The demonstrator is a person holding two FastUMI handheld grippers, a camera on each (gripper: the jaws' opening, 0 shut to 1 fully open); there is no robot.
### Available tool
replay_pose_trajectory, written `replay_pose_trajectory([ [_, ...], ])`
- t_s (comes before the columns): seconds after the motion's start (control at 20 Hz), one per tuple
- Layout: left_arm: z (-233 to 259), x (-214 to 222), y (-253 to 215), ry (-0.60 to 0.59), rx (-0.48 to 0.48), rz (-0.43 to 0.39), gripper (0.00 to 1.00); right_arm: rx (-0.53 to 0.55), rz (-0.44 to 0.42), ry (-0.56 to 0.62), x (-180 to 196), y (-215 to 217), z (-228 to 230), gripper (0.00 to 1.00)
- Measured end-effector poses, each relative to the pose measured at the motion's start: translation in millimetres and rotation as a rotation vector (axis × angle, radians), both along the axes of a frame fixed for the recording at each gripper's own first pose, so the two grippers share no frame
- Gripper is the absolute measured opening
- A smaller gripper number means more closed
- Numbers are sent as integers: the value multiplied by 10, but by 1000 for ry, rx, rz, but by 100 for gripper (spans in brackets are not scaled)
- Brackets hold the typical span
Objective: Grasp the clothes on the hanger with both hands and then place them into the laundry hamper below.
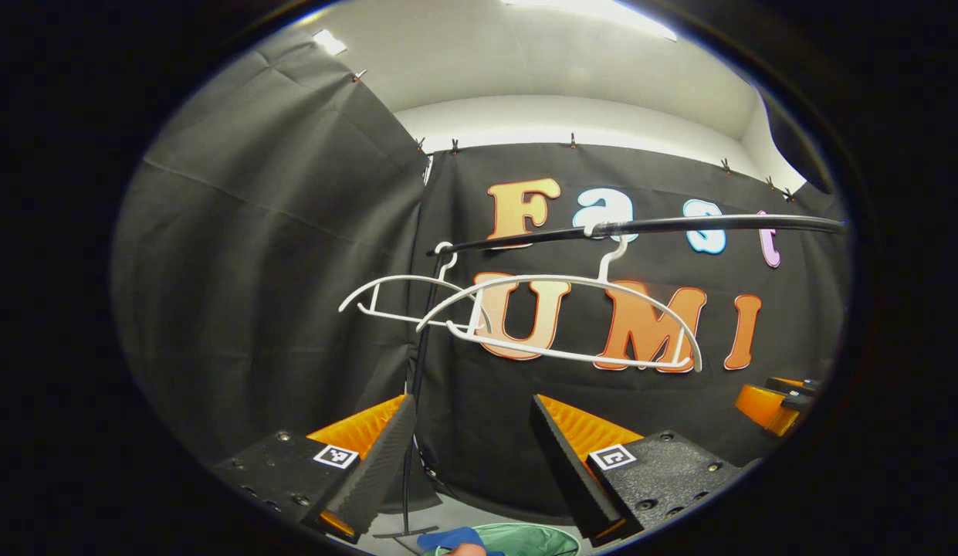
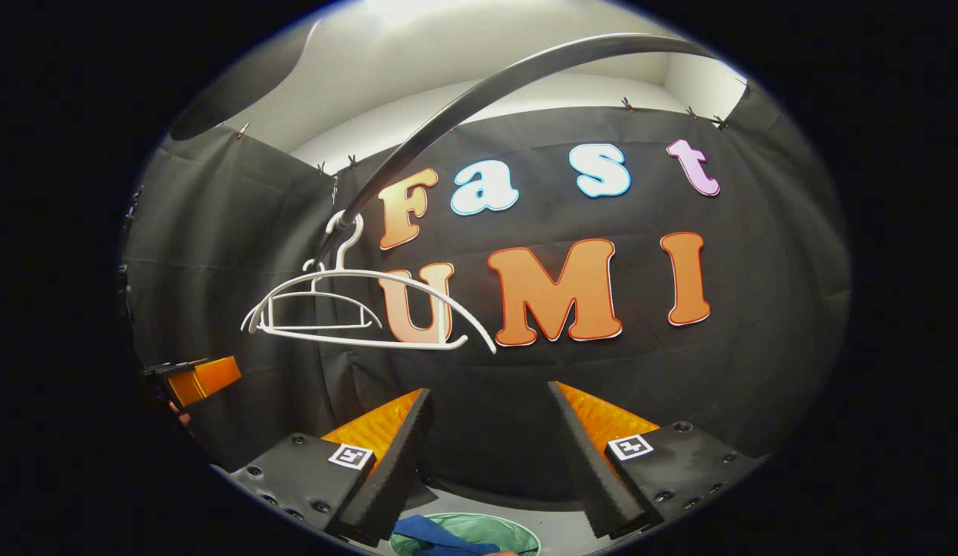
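Left gripper view has the left gripper at six o'clock with its jaws spread wide, nothing between the two fingers and nothing touching them. Right gripper view has the right gripper the same: jaws wide apart, holding nothing, the gap looking onto the black cloth wall.

Past the left fingers, toward twelve o'clock, a black rail crosses the picture, carried on a thin black stand pole whose foot rests on the floor at six o'clock. Two white hangers hang from the rail by their hooks: the near hanger just right of centre and the far hanger at about ten o'clock from it, partly overlapped by the near one. Both hangers are bare. At four o'clock, near the edge, the orange and black tip of the right gripper comes in.

In the right gripper view the rail arcs overhead from one o'clock down to ten o'clock, with the two hangers stacked one behind the other at nine to ten o'clock. The left gripper peeks in at eight o'clock.

The clothes, a blue piece, lie at six o'clock on the rim of the green laundry hamper, low between the fingers; they also show in the left gripper view, blue clothes at the hamper.
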State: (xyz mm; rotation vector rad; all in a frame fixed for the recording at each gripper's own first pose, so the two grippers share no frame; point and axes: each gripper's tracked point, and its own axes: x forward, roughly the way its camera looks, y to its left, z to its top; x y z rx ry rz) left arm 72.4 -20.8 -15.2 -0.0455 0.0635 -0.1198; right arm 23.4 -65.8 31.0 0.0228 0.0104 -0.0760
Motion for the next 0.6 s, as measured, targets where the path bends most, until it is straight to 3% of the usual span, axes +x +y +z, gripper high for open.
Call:
replay_pose_trajectory([
  [0.1,-7,12,-18,-4,-1,-2,89,2,-2,1,6,-10,-13,100],
  [0.15,-5,24,-13,-6,0,-2,89,2,-2,2,20,-16,-22,95],
  [0.6,4,80,-29,-17,10,-7,89,-13,-5,-8,46,-5,-20,95],
])
